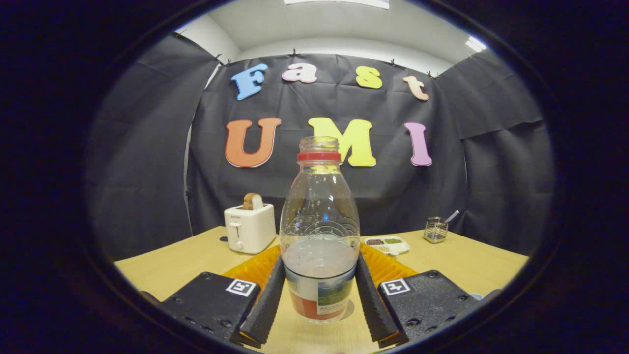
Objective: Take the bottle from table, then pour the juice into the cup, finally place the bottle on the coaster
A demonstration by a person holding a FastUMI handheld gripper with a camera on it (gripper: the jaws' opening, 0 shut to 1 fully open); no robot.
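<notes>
The gripper (319, 307) points forward over a light wooden table (471, 268), its two black ribbed fingers (265, 307) angled inward toward their far ends. Each finger mount carries a square black-and-white marker tag (241, 287).

Between the fingers stands a clear plastic bottle (319, 236), upright on the table, cap removed, with a red ring around its neck. Pale liquid fills roughly its lower third, and a printed label wraps its base. The far ends of both fingers meet the bottle's lower body at the liquid level, one on each side; whether they press on it or merely touch it cannot be determined.

Directly behind the bottle, extending past both fingers, lies an orange ridged mat or tray (253, 268); its exact type cannot be determined.

Beyond the left finger stands a white toaster (249, 227) with a slice of bread (252, 201) protruding from its slot. Beyond the right finger lies a white compartmented dish (389, 244) with small dark and green contents. Further right stands a wire mesh holder (435, 229) containing a utensil handle.
</notes>
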